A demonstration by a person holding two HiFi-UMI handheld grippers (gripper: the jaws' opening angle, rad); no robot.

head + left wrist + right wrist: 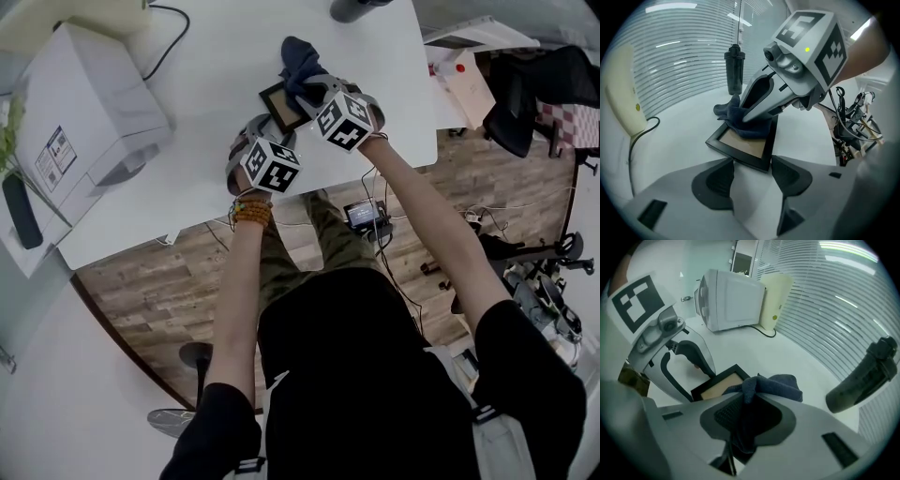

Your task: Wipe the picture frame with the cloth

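The frame (746,146) lay flat on the white table (216,75), a black border round a tan middle, toward the table's right side and between the two grippers. The right gripper (742,416) had its jaws closed tight on the dark blue cloth (780,384), a fold of which was pinched between the pads. The rest bunched out past the tips and lay on the far right part of the frame, spilling over its far edge onto the table.

The left gripper (752,161) pointed down at the frame from the near left, its jaws standing well apart. The frame's near corner sat right at their tips and nothing was between the pads. Whether the tips pressed on the border could not be told.

A white box (89,117) stood at the far left of the table. A dark cylinder (734,70) stood upright beyond the frame.
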